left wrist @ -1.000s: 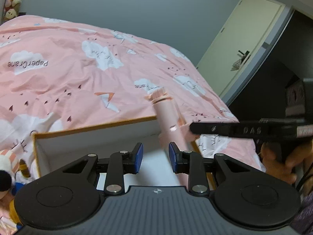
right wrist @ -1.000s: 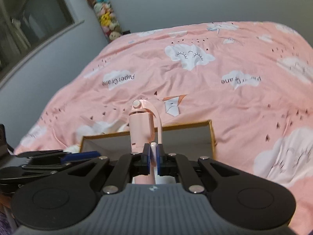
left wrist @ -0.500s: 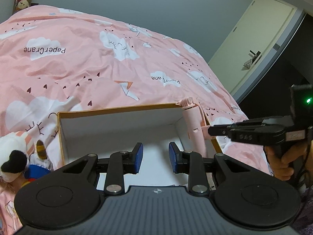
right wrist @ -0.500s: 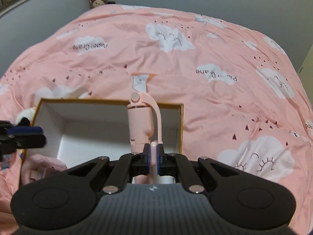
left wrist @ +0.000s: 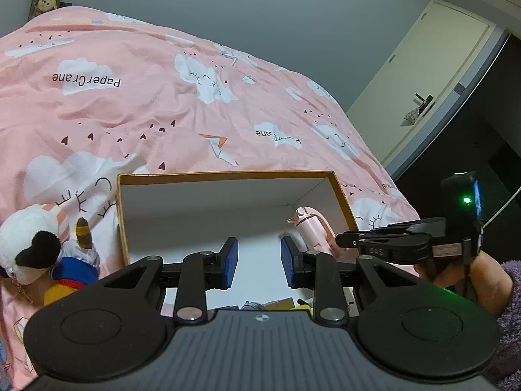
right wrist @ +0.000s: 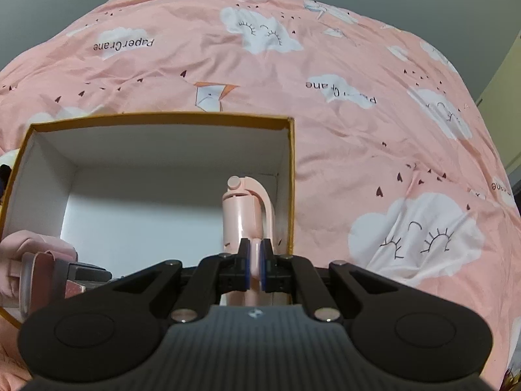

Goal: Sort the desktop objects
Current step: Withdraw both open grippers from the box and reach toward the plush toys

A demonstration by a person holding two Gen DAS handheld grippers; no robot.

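Now lowered into box (right wrist: 156, 119) near bed's foot edge: pink bottle (right wrist: 242, 215), clenched by strap in right tool (right wrist: 255, 262); ready for release. Left tool (left wrist: 259, 262) released, empty.

Pink bottle (right wrist: 242, 215); white box (right wrist: 156, 150), orange rim; pink duvet (right wrist: 358, 65), white clouds; blue fingers (left wrist: 229, 262).

**Soft cloth, smooth card, glossy plastic**

The bed cover (right wrist: 358, 65) is matt pink cloth, finely creased. The box (right wrist: 286, 150) looks like smooth card, white inside, mustard rim. The pink bottle (right wrist: 242, 215) is glossy plastic. Each claw is matt black plastic with ribbed housing, metal rivets, blue pads (left wrist: 229, 260). The plush toy (left wrist: 29, 241) looks fuzzy.
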